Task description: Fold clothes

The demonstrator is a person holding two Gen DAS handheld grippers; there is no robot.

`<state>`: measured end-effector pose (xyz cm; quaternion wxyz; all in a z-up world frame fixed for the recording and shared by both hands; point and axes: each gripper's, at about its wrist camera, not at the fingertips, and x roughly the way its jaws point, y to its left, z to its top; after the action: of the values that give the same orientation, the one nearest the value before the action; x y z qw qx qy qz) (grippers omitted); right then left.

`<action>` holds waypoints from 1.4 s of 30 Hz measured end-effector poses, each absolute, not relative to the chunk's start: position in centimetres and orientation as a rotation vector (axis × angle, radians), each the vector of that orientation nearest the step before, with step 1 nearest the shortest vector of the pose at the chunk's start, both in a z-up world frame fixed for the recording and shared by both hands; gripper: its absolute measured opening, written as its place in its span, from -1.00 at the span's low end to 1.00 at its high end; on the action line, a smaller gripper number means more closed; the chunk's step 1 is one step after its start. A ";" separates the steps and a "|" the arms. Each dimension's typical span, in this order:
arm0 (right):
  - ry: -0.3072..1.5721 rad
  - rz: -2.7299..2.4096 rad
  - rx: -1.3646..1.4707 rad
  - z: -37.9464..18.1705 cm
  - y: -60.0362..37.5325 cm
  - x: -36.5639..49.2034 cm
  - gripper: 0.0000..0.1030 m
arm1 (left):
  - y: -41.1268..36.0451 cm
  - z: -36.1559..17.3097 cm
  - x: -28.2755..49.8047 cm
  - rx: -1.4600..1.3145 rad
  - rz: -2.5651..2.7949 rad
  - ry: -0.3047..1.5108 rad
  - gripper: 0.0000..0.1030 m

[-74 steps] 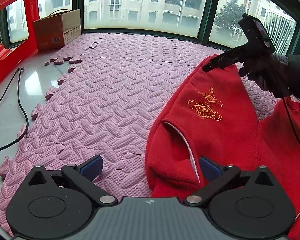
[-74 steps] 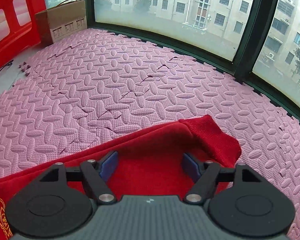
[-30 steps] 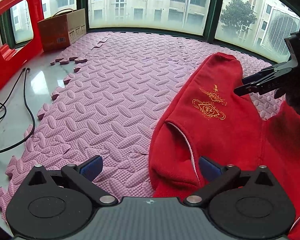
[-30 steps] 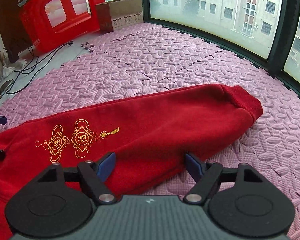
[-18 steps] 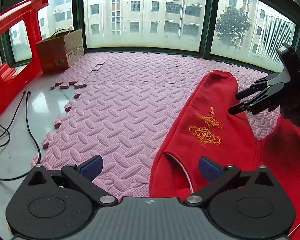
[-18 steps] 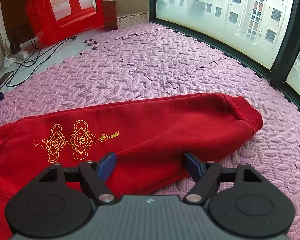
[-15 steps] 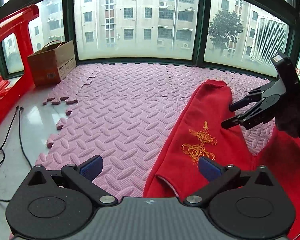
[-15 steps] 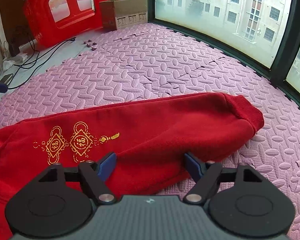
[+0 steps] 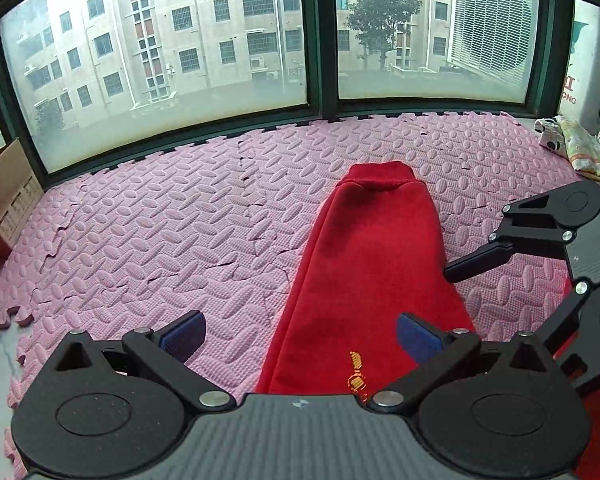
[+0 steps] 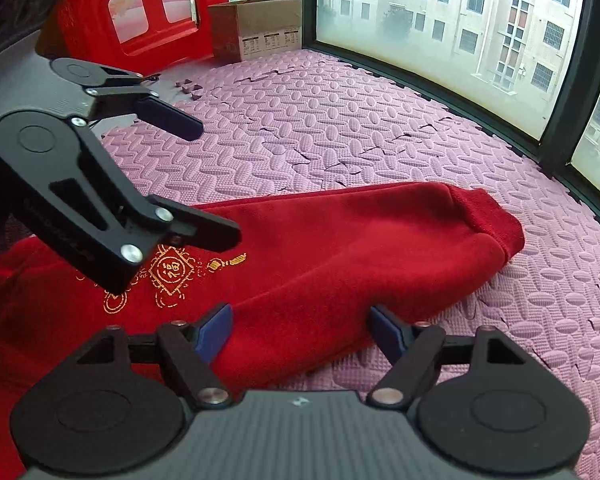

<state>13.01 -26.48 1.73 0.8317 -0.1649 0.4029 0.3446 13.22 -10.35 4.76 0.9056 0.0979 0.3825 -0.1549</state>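
Note:
A red sweatshirt with gold embroidery lies on the pink foam mat. Its sleeve (image 9: pixel 376 240) stretches away to a ribbed cuff (image 9: pixel 380 174); in the right wrist view the sleeve (image 10: pixel 360 256) runs right to the cuff (image 10: pixel 496 224). My left gripper (image 9: pixel 300 334) is open and empty above the sleeve's near end; it also shows in the right wrist view (image 10: pixel 208 180). My right gripper (image 10: pixel 300 330) is open and empty over the sleeve's front edge, and shows at the right of the left wrist view (image 9: pixel 500 280). The gold emblem (image 10: pixel 172 272) lies under the left gripper.
Pink foam mat (image 9: pixel 180 240) covers the floor up to dark-framed windows (image 9: pixel 320 40). A cardboard box (image 10: pixel 256 28) and a red plastic structure (image 10: pixel 140 12) stand at the far left. A patterned cloth (image 9: pixel 584 148) lies at the far right. Loose mat pieces (image 10: pixel 188 88) lie near the box.
The left gripper has turned right and moved over the sleeve, close beside the right gripper. The right gripper has barely moved. Both stay open; the sleeve lies still.

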 end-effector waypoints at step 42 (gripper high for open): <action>0.872 0.671 -0.284 0.7 -29.3 13.0 0.61 | -14.0 0.6 19.4 0.428 -0.204 0.676 1.00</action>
<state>12.97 -29.30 0.67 0.8429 -0.1343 0.4129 0.3176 19.35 -13.96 0.61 0.9159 0.2080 0.3287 -0.0989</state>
